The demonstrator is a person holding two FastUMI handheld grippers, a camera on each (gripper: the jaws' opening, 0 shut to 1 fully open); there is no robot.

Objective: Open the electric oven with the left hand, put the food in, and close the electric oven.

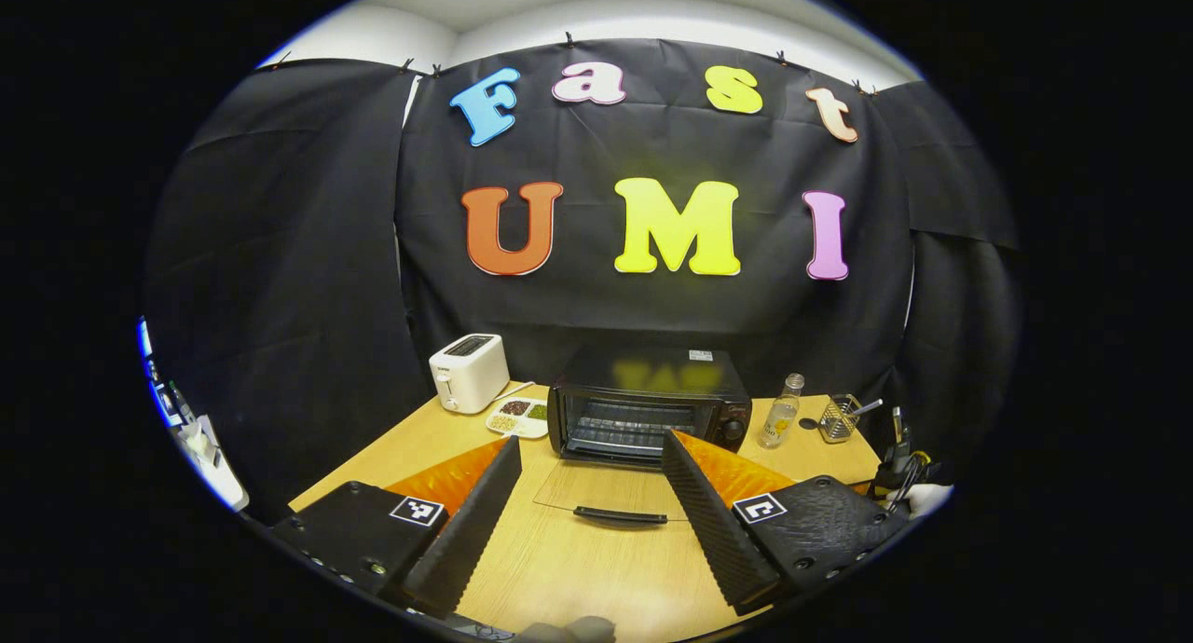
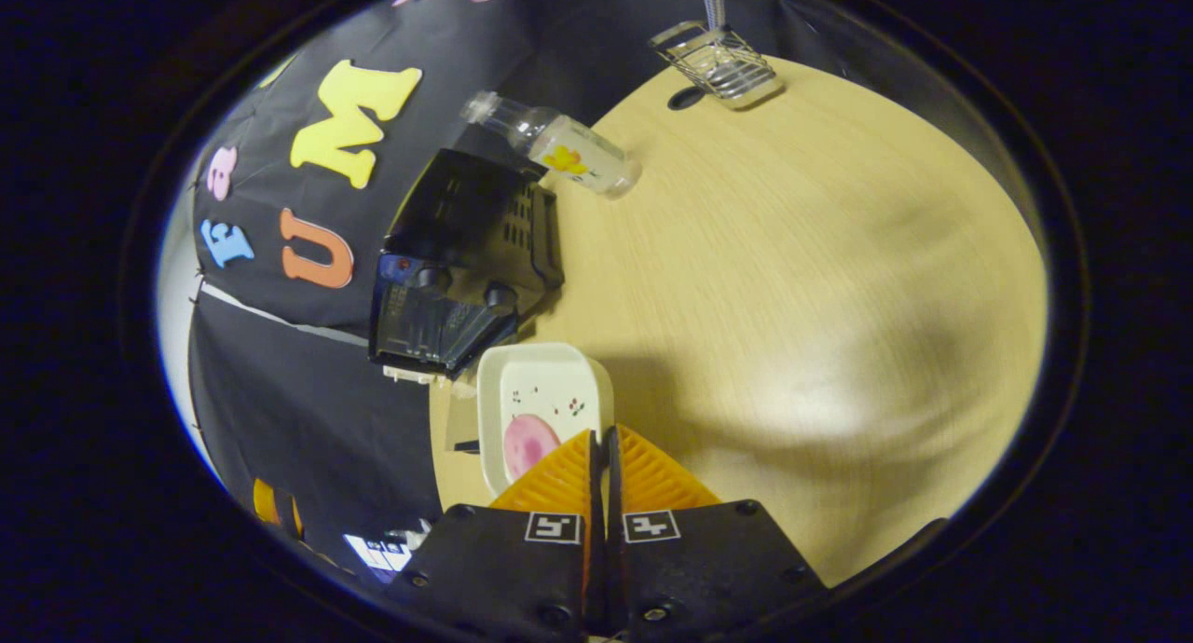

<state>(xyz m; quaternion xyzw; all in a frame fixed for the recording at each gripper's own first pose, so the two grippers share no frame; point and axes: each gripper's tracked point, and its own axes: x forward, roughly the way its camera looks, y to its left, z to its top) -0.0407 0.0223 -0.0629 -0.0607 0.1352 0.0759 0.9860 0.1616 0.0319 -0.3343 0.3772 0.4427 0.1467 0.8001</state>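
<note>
Food (image 2: 527, 443), a pink rounded piece, is lying on a shallow white dish (image 2: 550, 391) that my right tongs (image 2: 604, 457) are pinching by its near rim, fingers almost together on the thin edge. In the right gripper view the dish is hanging just in front of the oven (image 2: 457, 270), near its open door, above the counter (image 2: 792, 280). I am judging the dish as stiff, light and glazed, so slippery under the ribbed pads; a one-edge hold like this is letting it lever downward, and the food could slide if it tips. Keeping it level matters more than squeezing harder, since it looks brittle.

My left tongs (image 1: 587, 494) are standing wide, holding nothing, with the handle (image 1: 620, 514) of the glass door (image 1: 596, 489) lying between their fingers on the counter side. In the left gripper view the oven (image 1: 648, 410) is sitting toward the counter's (image 1: 578, 568) far edge, mouth facing me, door folded flat toward the near edge, the rack (image 1: 624, 424) bare.

The dish is an elongated rectangle; from the right gripper view its long axis is running away from my tongs toward the oven, so it should be going in narrow end first. I cannot tell whether its far end is touching the door.

A toaster (image 1: 469, 371) and a divided snack plate (image 1: 518, 417) are sitting left of the oven, a bottle (image 1: 781, 412) and a wire basket (image 1: 839, 417) to its right.
</note>
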